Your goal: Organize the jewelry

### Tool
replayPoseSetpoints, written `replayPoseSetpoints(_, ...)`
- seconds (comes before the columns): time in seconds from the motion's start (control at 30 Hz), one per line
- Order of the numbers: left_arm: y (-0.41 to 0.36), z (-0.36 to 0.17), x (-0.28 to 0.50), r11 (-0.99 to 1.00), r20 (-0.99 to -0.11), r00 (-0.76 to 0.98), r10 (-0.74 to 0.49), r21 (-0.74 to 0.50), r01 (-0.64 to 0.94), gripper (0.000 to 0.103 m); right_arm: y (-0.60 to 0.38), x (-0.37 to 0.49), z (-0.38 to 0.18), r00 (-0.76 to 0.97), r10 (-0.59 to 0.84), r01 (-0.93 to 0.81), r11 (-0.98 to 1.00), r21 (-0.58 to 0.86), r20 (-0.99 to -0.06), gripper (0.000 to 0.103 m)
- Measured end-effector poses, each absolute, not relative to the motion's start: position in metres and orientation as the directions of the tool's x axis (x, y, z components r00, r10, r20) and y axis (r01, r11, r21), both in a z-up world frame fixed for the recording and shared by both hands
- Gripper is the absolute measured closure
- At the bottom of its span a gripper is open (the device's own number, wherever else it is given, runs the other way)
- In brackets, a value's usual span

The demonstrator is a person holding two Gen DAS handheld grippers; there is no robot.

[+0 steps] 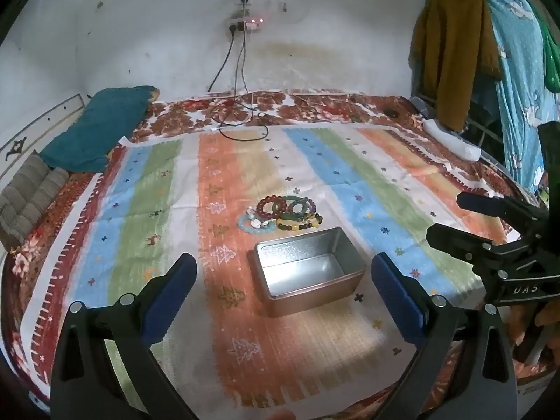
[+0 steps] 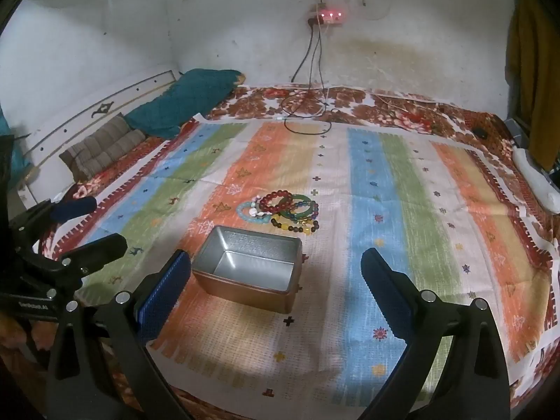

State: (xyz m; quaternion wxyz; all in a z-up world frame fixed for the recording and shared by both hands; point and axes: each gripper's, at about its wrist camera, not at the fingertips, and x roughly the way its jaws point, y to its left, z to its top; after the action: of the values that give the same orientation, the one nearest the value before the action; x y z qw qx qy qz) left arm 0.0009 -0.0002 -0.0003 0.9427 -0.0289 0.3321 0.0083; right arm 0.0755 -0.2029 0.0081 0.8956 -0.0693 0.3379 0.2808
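Note:
A pile of bead bracelets (image 1: pixel 281 215) in red, green, blue and amber lies on the striped cloth just beyond an open, empty metal tin (image 1: pixel 308 273). In the right wrist view the bracelets (image 2: pixel 285 211) lie behind the tin (image 2: pixel 250 273). My left gripper (image 1: pixel 283 290) is open and empty, held above the cloth in front of the tin. My right gripper (image 2: pixel 276 287) is open and empty, near the tin's right side. The right gripper also shows at the right edge of the left wrist view (image 1: pixel 451 220), and the left gripper shows at the left edge of the right wrist view (image 2: pixel 105 224).
The striped cloth (image 1: pixel 350 161) covers a bed with a floral sheet. A teal pillow (image 1: pixel 101 126) and a brown cushion (image 1: pixel 28 203) lie at the left. Charging cables (image 1: pixel 241 122) trail from a wall socket. Clothes (image 1: pixel 455 52) hang at the right.

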Motion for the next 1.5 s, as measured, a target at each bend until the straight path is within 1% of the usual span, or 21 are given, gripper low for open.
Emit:
replayPoseSetpoints(0.13,-0.004,0.0,0.0,0.997,-0.619,0.785,0.005,-0.054,-0.049,0.006,-0.202,0.075,0.008,0.614,0.455,-0.552,0.831,0.061,-0.644,0.004)
replayPoseSetpoints(0.3,0.005,-0.001,-0.001,0.996,-0.622,0.782,-0.015,-0.079,-0.044,0.005,-0.2,0.073,0.009,0.621,0.45,-0.548,0.834,0.056,-0.642,0.004)
replayPoseSetpoints(1.5,0.008,-0.005,0.002,0.992,-0.642,0.766,-0.024,-0.11,-0.061,0.006,-0.202,0.086,-0.003,0.604,0.411,-0.522,0.851,0.05,-0.683,0.004)
